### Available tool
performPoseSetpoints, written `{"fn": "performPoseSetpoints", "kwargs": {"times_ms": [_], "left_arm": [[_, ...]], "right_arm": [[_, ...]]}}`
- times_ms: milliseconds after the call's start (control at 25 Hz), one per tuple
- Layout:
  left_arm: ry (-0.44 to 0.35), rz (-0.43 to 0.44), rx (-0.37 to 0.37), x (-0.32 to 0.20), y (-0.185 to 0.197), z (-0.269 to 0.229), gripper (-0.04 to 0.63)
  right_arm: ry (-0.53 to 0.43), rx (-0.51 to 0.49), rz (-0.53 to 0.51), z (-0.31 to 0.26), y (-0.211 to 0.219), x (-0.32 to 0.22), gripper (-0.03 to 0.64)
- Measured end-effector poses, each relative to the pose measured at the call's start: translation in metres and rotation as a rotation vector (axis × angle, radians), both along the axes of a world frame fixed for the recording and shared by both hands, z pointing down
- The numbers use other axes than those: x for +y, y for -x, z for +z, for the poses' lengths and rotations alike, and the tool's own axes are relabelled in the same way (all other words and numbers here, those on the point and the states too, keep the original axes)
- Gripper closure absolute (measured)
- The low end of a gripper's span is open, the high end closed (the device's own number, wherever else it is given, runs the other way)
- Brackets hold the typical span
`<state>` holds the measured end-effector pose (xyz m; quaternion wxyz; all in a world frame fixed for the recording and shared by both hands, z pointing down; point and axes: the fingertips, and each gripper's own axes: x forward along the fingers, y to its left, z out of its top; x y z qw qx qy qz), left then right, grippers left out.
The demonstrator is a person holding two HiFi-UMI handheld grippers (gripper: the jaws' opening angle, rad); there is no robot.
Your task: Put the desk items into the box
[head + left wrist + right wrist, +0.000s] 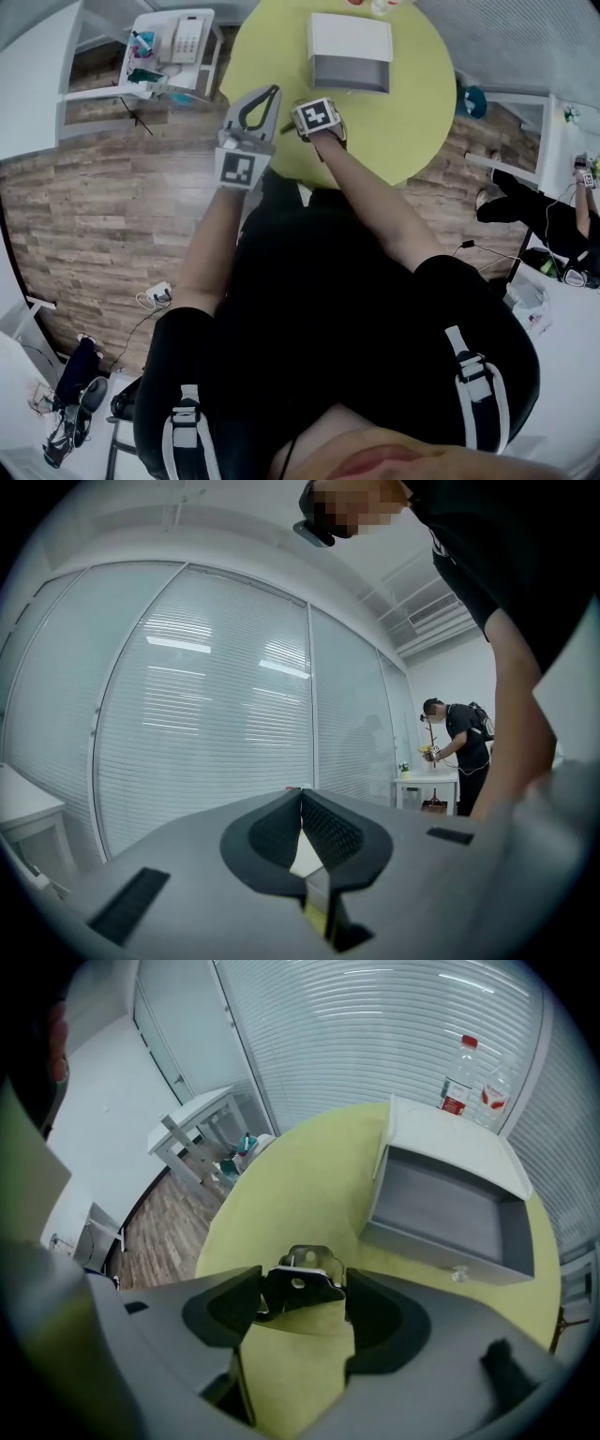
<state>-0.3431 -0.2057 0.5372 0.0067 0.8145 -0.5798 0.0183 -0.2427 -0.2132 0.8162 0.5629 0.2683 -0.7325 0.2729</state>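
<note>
A grey box [349, 70] with its white lid folded back stands open on the round yellow-green table [412, 112]; in the right gripper view the box [450, 1206] lies ahead and to the right. My right gripper [302, 1290] hovers over the table's near side, shut on a black binder clip [298, 1290] with silver handles. In the head view only that gripper's marker cube [317, 115] shows. My left gripper [272, 92] is beside it at the table's near left edge, tilted up toward the window blinds, its jaws [302, 795] shut with nothing between them.
Two plastic bottles [467, 1077] stand behind the box. A small pale object [457, 1274] lies on the table by the box's front wall. A white side desk with a phone [183, 39] is at the far left. A person [553, 220] works at the right.
</note>
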Motion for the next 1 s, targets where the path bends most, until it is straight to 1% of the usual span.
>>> {"fn": "performPoseSetpoints", "kwargs": {"times_ms": [80, 160, 400, 520, 600, 720, 840, 1000], "left_arm": [[-0.010, 0.020, 0.008, -0.004, -0.005, -0.005, 0.581], [-0.009, 0.042, 0.015, -0.009, -0.010, -0.009, 0.581], [-0.033, 0.132, 0.023, -0.028, -0.040, -0.019, 0.583], [-0.044, 0.177, 0.017, -0.037, -0.058, -0.023, 0.583], [-0.052, 0.197, 0.016, -0.044, -0.070, -0.025, 0.583], [-0.055, 0.209, 0.022, -0.053, -0.085, -0.026, 0.583], [-0.037, 0.208, 0.025, -0.062, -0.096, -0.027, 0.583], [-0.037, 0.205, 0.000, -0.077, -0.110, -0.031, 0.583]], "right_arm": [[-0.013, -0.040, 0.015, -0.009, 0.002, -0.006, 0.327], [-0.030, -0.048, 0.035, -0.022, -0.002, -0.012, 0.327], [-0.043, -0.152, 0.147, -0.059, -0.020, -0.031, 0.327], [-0.078, -0.121, 0.206, -0.073, -0.049, -0.044, 0.327], [-0.100, -0.117, 0.240, -0.082, -0.065, -0.055, 0.327], [-0.124, -0.135, 0.276, -0.095, -0.081, -0.071, 0.327], [-0.138, -0.153, 0.298, -0.106, -0.092, -0.087, 0.327], [-0.164, -0.172, 0.308, -0.120, -0.102, -0.116, 0.327]]}}
